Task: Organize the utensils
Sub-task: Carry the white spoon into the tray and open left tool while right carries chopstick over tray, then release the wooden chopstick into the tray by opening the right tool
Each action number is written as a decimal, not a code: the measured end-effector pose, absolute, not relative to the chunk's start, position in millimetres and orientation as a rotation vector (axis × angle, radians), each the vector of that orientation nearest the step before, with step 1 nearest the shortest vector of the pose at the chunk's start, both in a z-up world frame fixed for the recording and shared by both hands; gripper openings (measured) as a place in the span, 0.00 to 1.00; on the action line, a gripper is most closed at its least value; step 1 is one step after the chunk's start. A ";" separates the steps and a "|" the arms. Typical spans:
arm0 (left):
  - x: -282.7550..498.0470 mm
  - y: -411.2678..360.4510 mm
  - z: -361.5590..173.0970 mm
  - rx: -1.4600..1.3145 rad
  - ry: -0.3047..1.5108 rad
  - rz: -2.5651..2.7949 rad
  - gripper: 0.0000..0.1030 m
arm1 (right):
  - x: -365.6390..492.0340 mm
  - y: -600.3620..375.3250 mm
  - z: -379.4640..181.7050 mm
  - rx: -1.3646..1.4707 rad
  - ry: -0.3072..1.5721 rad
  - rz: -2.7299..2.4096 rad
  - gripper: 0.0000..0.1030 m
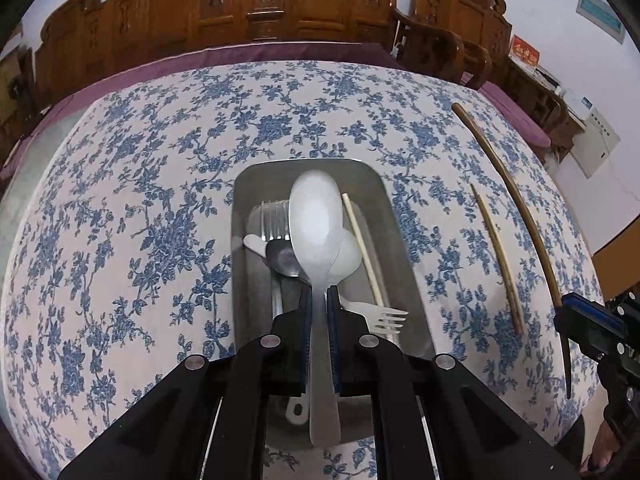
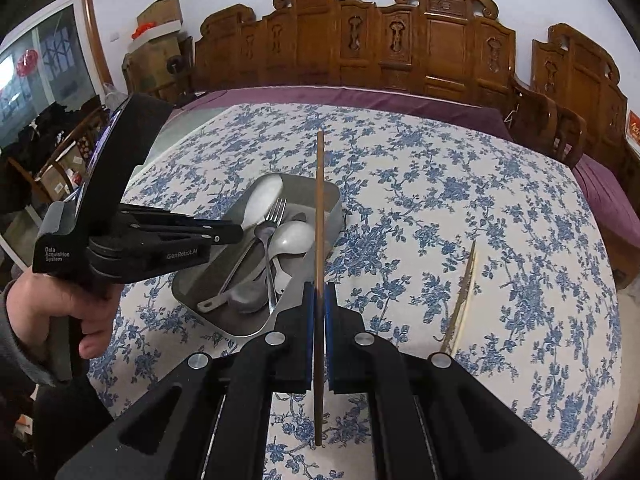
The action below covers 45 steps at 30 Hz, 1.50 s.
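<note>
Black fingers of the left gripper [image 1: 319,312] fill the bottom of the left wrist view, closed nearly all the way on the handle of a large pale serving spoon [image 1: 316,220], whose bowl hangs over the metal tray [image 1: 400,216] on the flowered tablecloth [image 1: 140,200]. That spoon looks light, stiff and smooth, so it could slip or swing; a hold on the flat handle near the bowl, as now, seems the steadiest. Inside the tray I count one metal fork [image 1: 274,216], one dark metal spoon [image 1: 285,260], one smaller white spoon [image 1: 347,254], one white plastic fork [image 1: 380,316] and one pale chopstick [image 1: 362,248]; another white handle with a hole peeks out beneath, and I cannot tell what it belongs to. Out on the cloth to the right lie pale chopsticks [image 1: 498,256], seemingly a pair, and beside them a long dark chopstick [image 1: 520,216] carried by the right gripper at the frame's edge. From the right wrist view, the right gripper [image 2: 319,292] is clamped almost fully shut on that one dark chopstick [image 2: 319,208], which stands straight ahead between the blue pads, its far end over the tray [image 2: 240,330]. Thin, rigid and light, it will likely pivot unless pinched near its middle. A person's hand [image 2: 60,308] holds the left gripper [image 2: 228,236] above the tray, and the pale pair [image 2: 462,300] rests on the cloth, well apart from it.
</note>
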State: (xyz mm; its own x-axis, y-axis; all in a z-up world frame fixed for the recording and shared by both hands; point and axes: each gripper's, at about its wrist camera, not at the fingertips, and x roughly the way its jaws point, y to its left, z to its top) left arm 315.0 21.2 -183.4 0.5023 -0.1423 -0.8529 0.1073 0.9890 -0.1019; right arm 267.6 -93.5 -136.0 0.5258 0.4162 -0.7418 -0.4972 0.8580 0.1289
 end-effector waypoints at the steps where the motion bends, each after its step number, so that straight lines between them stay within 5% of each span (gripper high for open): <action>1: 314.1 22.3 -184.2 -0.042 1.035 -0.153 0.09 | 268.3 -92.5 -137.2 -0.104 0.860 0.547 0.06; 9: 294.6 48.0 -175.2 -0.052 1.005 -0.138 0.21 | 276.0 -71.6 -141.8 -0.100 0.873 0.558 0.06; 27: 257.1 113.1 -143.4 -0.030 0.931 -0.095 0.28 | 316.4 13.2 -178.4 -0.074 0.969 0.597 0.06; 45: 246.7 104.8 -132.5 -0.007 0.896 -0.114 0.34 | 307.7 -3.0 -178.0 -0.083 0.948 0.596 0.08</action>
State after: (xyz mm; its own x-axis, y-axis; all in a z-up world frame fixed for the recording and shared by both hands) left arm 246.7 104.8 -132.5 0.6188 -0.1020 -0.7789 0.0959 0.9939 -0.0540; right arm 307.7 -3.0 -178.0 0.4361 0.4430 -0.7833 -0.5140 0.8371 0.1872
